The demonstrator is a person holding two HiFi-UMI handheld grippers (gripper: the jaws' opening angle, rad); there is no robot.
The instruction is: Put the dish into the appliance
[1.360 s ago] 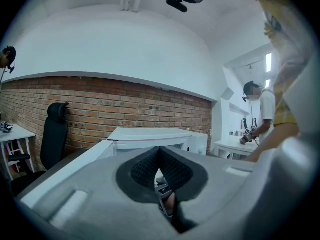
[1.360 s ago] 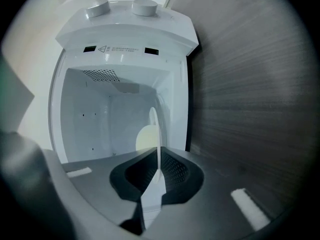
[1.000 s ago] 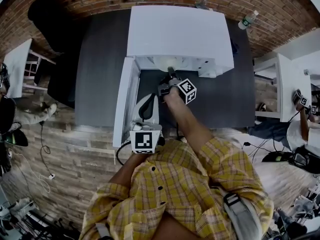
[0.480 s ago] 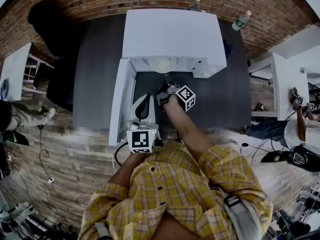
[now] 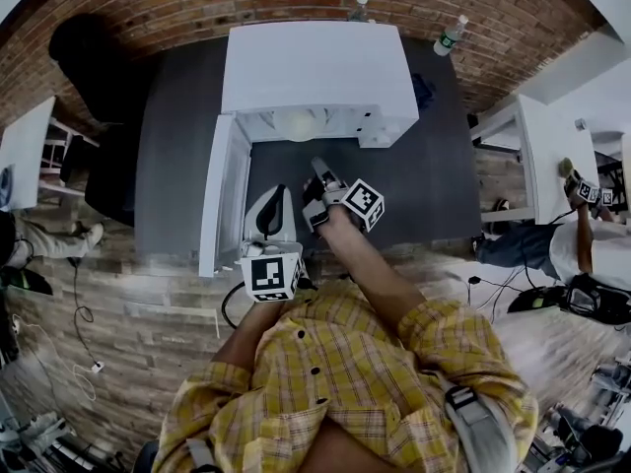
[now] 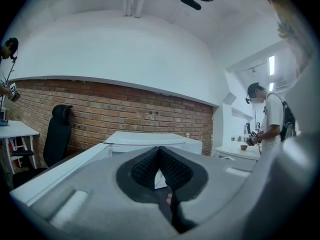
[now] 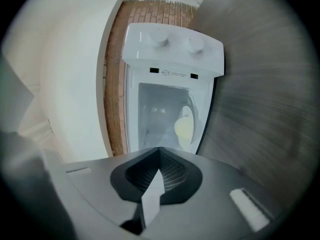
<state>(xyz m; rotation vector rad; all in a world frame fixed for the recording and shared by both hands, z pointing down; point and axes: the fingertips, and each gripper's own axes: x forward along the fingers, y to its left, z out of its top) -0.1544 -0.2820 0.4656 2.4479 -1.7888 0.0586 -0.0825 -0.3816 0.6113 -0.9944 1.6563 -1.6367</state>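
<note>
The dark bench point(image 5: 449, 190) carries a white appliance point(image 5: 315, 67) against its far edge, below the brick wall. The appliance door point(image 5: 219, 195) stands swung wide open on the left side, reaching toward the bench's near edge. The control panel, with 2 round knobs point(image 7: 159, 38), sits beside the open cavity. The left gripper point(image 5: 279, 193) is over the near part of the bench just beside the open door; its 2 jaws are pressed together at the tips and carry nothing. The right gripper point(image 5: 317, 168) is out in front of the cavity, apart from the appliance and rolled onto its side, jaws likewise closed tip to tip and empty. The dish point(image 7: 184, 129), pale yellow, rests inside the cavity, and from the head view it shows just inside the opening. 2 bottles point(image 5: 452, 35) stand at the bench's far edge.
</note>
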